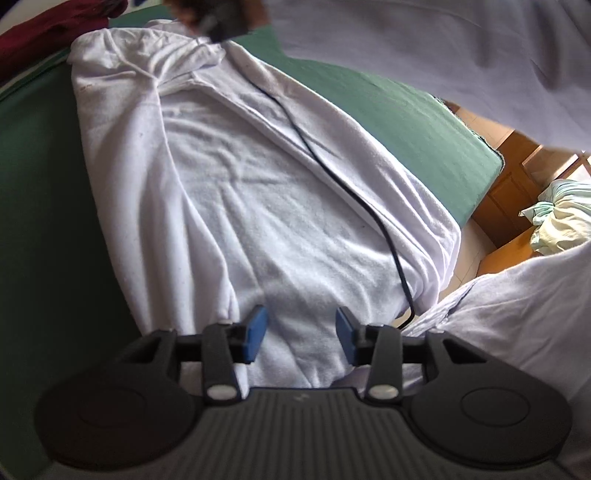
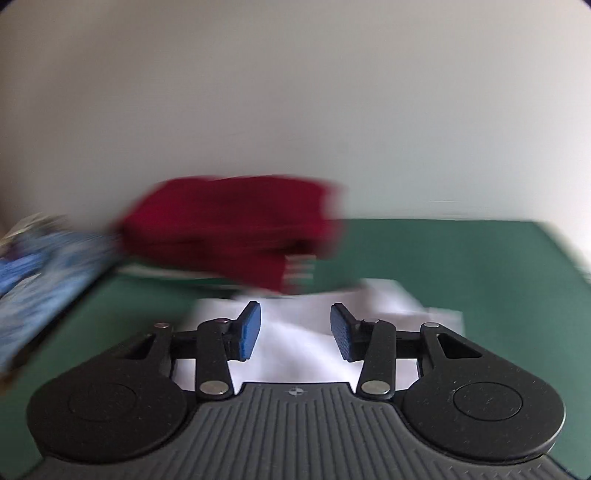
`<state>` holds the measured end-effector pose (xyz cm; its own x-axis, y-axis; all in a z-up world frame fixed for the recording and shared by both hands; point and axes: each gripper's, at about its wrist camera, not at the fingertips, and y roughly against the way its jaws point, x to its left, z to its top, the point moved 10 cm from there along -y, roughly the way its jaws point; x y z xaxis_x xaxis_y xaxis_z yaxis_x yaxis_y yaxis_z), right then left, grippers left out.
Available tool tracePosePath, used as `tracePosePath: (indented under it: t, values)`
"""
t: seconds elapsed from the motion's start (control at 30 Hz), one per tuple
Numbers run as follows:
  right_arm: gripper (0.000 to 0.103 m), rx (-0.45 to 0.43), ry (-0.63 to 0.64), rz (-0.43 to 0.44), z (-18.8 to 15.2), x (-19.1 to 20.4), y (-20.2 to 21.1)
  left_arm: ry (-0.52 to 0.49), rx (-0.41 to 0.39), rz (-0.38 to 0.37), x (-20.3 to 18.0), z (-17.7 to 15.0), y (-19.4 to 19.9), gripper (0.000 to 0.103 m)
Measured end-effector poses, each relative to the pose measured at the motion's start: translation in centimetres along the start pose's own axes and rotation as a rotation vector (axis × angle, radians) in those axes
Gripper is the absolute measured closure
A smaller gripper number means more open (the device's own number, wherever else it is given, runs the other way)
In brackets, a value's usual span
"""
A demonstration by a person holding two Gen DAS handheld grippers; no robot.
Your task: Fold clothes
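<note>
A white hooded sweatshirt [image 1: 258, 192] lies lengthwise on the green table cover [image 1: 40, 206], hood at the far end, one side folded in. My left gripper [image 1: 301, 332] is open and empty, just above the garment's near hem. The right gripper's dark body [image 1: 221, 18] shows blurred over the hood, its black cable [image 1: 332, 173] trailing across the garment. In the right wrist view my right gripper [image 2: 295, 328] is open and empty above white fabric [image 2: 295, 332]; that view is motion-blurred.
A folded dark red garment [image 2: 229, 232] lies on the green cover [image 2: 461, 258] by the wall, also in the left wrist view [image 1: 40, 33]. Blue patterned cloth [image 2: 40, 280] lies at left. The person's white shirt [image 1: 517, 314] is at right, over wooden furniture [image 1: 517, 192].
</note>
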<state>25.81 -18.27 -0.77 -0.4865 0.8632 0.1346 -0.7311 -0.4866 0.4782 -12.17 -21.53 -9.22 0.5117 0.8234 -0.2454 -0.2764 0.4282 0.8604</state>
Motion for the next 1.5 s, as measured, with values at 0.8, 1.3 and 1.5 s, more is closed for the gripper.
tracePosePath:
  t: [0.8, 1.3, 1.5]
  values:
    - [0.092, 0.233, -0.349, 0.077, -4.4, -2.3, -2.0, -0.008, -0.012, -0.037, -1.8, -1.3, 0.3, 0.034]
    - [0.061, 0.305, -0.318, 0.133, -12.3, 1.4, 14.1, -0.145, -0.086, -0.129, -3.8, -4.7, 4.1, 0.034]
    - [0.06, 0.41, -0.339, 0.235, -18.5, 6.0, 19.6, -0.043, -0.133, -0.073, 0.6, -6.6, 7.1, 0.025]
